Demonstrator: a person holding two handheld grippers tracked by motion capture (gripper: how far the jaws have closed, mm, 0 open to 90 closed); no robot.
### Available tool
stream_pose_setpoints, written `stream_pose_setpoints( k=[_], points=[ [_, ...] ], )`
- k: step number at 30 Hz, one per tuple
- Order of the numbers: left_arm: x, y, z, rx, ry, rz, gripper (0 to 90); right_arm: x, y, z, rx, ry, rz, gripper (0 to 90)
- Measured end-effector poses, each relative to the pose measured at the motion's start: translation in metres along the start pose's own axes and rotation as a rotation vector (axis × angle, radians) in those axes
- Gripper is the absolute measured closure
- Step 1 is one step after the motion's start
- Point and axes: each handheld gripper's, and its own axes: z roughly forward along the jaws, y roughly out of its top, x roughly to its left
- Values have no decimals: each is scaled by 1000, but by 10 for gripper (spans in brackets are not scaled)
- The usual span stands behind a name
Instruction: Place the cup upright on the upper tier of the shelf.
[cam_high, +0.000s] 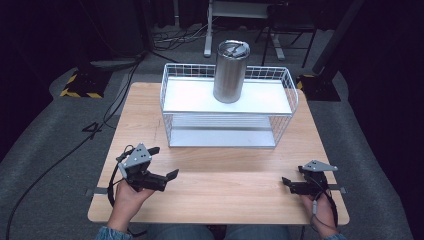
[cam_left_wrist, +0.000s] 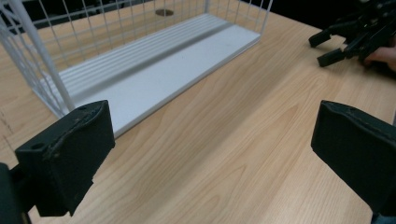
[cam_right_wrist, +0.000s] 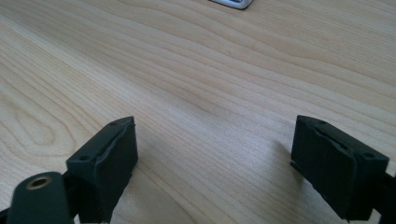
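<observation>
Left tongs low over near-left part of wooden bench, held in left hand. Jaws spread wide, nothing between them. Grey three-cornered plate on top, cable trailing off bench edge. Pointed toward bench centre and right.

Right tongs low over near-right part of bench, held in right hand. Jaws wide apart, empty. Pointed left, toward left tongs; the two well apart, bare wood between.

White wire rack on far half of bench, two-tiered: white upper shelf with wire rim, white lower shelf resting on bench. Front of rack open.

Steel tumbler upright on upper shelf, slightly right of shelf centre, lid on. Well apart from both tongs. No contact with either.

Left gripper view: left tongs with both pads at frame edges, wood grain only in the gap. Lower shelf of rack ahead and left, wire corner post near left pad. Right tongs at upper right, farther off, open, fingers of right hand behind them.

Right gripper view: right tongs with pads wide, bare bench between. Corner of rack base at top edge. Whether pads touch wood: cannot tell.

Floor around bench grey carpet, black cables trailing at left.
</observation>
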Motion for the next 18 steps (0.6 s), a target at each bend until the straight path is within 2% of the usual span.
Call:
stream_pose_setpoints(
  k=[9,18],
  points=[
    [2,-26,11,31,18,-33,2,0,0,0,1,0,0,151],
    [6,-44,19,96,25,-61,2,0,0,0,1,1,1,151]
  ],
)
